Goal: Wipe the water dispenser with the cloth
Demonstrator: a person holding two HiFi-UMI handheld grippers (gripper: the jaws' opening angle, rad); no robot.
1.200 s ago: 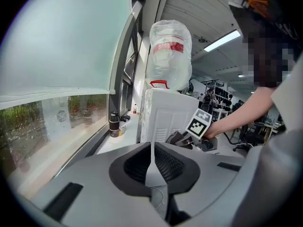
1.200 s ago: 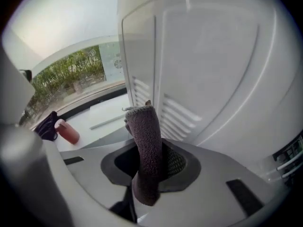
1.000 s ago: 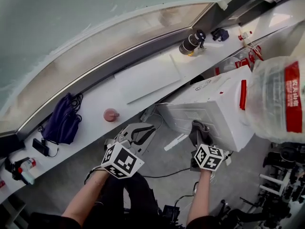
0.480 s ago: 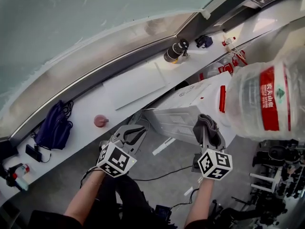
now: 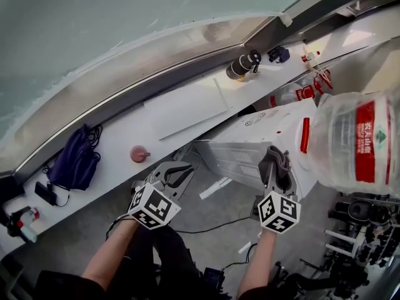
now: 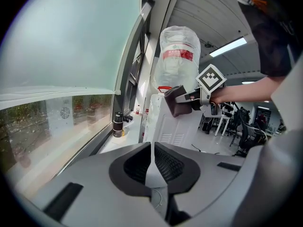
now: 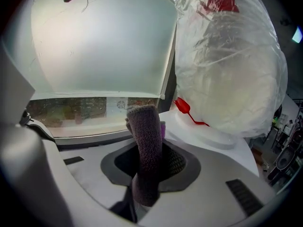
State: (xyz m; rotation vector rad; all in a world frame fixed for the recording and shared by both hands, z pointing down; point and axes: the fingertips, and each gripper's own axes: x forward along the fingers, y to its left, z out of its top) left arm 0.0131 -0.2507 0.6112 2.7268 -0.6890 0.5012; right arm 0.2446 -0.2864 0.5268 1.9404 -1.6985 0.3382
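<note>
Pinching cloth (image 7: 146,141) between right fingers (image 7: 203,193)

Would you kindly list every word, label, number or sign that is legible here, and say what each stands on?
Nothing reads clearly.
Red label on the water bottle: white characters, too blurred to read.
Round mark on the water dispenser top: too small.
Round sticker on the window: too small.
The cloth in the right gripper: no print visible.
</note>
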